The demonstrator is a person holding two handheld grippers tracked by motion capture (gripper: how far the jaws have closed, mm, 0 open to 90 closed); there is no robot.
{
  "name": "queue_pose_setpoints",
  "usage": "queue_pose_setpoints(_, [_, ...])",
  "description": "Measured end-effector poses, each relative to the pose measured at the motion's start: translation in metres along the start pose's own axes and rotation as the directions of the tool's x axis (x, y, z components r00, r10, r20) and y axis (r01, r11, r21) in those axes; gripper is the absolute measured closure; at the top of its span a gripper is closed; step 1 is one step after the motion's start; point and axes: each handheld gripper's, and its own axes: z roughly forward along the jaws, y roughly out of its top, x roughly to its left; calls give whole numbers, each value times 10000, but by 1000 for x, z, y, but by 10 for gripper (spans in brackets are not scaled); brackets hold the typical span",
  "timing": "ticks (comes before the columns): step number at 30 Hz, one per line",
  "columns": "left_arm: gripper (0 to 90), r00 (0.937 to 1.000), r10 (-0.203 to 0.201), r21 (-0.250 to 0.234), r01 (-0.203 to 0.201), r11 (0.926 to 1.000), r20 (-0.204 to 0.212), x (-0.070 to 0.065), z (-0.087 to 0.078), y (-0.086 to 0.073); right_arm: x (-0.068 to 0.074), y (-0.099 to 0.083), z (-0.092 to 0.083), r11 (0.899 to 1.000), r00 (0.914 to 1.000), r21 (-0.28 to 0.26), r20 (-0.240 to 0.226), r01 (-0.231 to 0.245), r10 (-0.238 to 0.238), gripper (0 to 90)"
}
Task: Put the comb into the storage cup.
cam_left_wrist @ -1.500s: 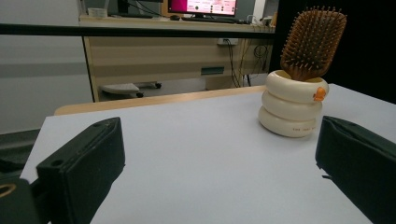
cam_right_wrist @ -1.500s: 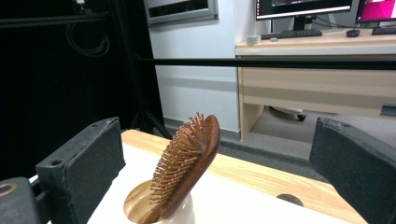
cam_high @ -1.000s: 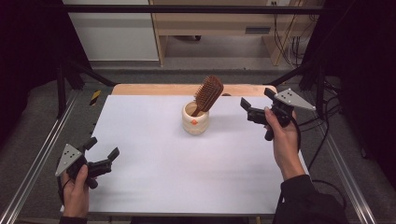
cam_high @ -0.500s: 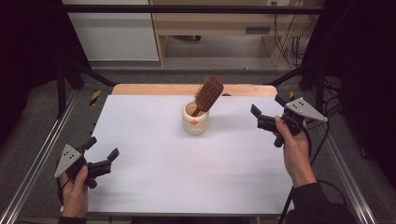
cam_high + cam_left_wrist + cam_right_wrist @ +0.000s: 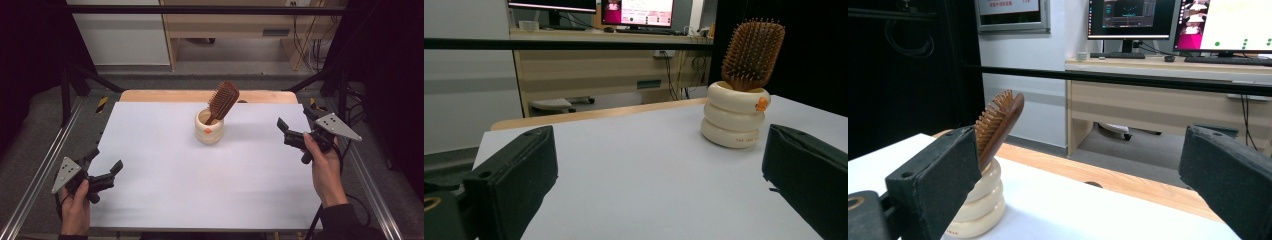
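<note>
White bench point(image 5: 200, 175) carries a brown wooden paddle hairbrush point(image 5: 223, 101) leaning in a cream ringed ceramic holder point(image 5: 209, 127) near its far edge, both claws, left point(image 5: 102, 170) and right point(image 5: 290, 134), wide and empty; any approach should likely be slow.

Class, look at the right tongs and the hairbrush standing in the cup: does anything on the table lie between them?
Nothing visible does. The right tongs are open near the table's right edge, and only bare white tabletop separates them from the hairbrush leaning in the cream cup.
</note>
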Motion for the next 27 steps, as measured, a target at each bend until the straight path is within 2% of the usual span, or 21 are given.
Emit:
queue_pose_setpoints(14, [16, 9999, 39, -33, -39, 10000, 98, -1, -1, 0, -5, -17, -18, 9999, 9998, 76, 137, 124, -125, 31])
queue_pose_setpoints(27, [15, 9998, 96, -61, -95, 9999, 189, -3, 0, -1, -7, -43, -35, 9997, 9996, 225, 250, 135, -141, 31])
